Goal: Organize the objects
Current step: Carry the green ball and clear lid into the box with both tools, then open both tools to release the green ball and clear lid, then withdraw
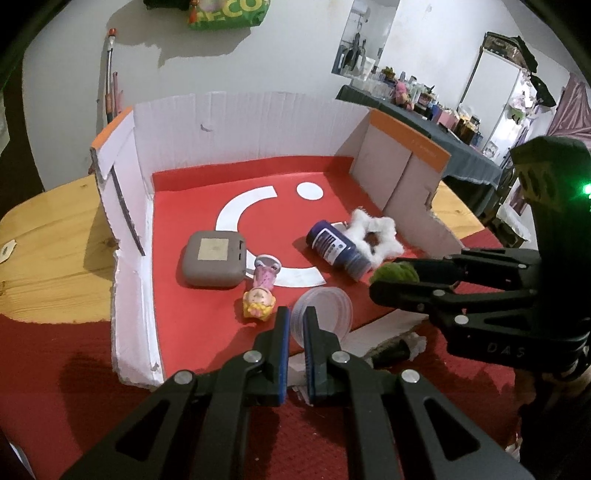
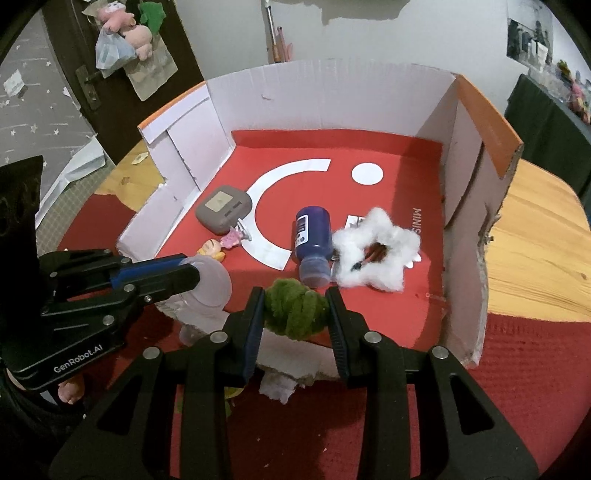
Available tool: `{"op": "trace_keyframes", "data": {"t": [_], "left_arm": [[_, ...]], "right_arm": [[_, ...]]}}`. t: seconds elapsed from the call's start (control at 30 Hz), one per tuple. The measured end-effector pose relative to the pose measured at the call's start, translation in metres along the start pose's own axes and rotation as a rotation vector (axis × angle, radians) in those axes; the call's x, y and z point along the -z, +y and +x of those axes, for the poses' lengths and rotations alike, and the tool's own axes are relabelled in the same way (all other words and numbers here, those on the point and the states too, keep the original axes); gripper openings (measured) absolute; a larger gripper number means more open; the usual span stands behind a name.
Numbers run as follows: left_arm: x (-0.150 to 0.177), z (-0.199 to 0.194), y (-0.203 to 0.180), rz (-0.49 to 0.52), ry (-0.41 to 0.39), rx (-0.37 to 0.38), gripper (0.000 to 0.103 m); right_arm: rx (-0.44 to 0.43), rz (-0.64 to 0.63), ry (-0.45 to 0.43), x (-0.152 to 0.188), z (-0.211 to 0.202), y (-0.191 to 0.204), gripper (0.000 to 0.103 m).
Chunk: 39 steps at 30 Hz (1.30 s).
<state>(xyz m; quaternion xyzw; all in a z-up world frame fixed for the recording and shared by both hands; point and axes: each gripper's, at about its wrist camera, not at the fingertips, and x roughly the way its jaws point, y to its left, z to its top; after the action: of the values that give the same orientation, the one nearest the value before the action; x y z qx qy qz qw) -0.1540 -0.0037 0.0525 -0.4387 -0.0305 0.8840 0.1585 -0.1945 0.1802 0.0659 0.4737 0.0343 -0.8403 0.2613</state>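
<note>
Cup rim half hidden behind clamped left gripper; one clear cup; one green pompom pinched in right gripper, centre frame.

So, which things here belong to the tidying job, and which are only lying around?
Part of the job:
- cardboard box
- clear cup in left gripper
- green fuzzy ball in right gripper
- blue bottle, white fluffy star, grey case, small doll, all in the box

Just lying about:
- soft toys on the door
- green bag
- cluttered side table
</note>
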Motion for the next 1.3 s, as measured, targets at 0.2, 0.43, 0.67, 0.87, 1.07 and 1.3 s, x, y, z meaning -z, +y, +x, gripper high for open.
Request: {"op": "trace_keyframes", "data": {"t": [0.2, 0.43, 0.67, 0.87, 1.07, 1.3], "left_arm": [[-0.002, 0.01, 0.001, 0.01, 0.022, -0.022, 0.007], [-0.006, 0.016, 0.004, 0.011, 0.028, -0.034, 0.007], [-0.01, 0.022, 0.005, 0.017, 0.031, -0.05, 0.008], [-0.013, 0.027, 0.006, 0.02, 0.031, -0.057, 0.008], [-0.015, 0.032, 0.005, 0.031, 0.033, -0.073, 0.008], [-0.015, 0.035, 0.005, 0.029, 0.041, -0.066, 0.009]], "right_arm": [[-0.009, -0.007, 0.023, -0.003, 0.009, -0.001, 0.031], [-0.01, -0.01, 0.047, -0.006, 0.019, -0.003, 0.031], [0.007, -0.01, 0.053, -0.008, 0.026, -0.007, 0.031], [0.037, -0.006, 0.042, -0.01, 0.03, -0.011, 0.031], [0.056, 0.006, 0.031, -0.013, 0.03, -0.018, 0.031], [0.052, 0.001, 0.03, -0.012, 0.032, -0.019, 0.031]]}}
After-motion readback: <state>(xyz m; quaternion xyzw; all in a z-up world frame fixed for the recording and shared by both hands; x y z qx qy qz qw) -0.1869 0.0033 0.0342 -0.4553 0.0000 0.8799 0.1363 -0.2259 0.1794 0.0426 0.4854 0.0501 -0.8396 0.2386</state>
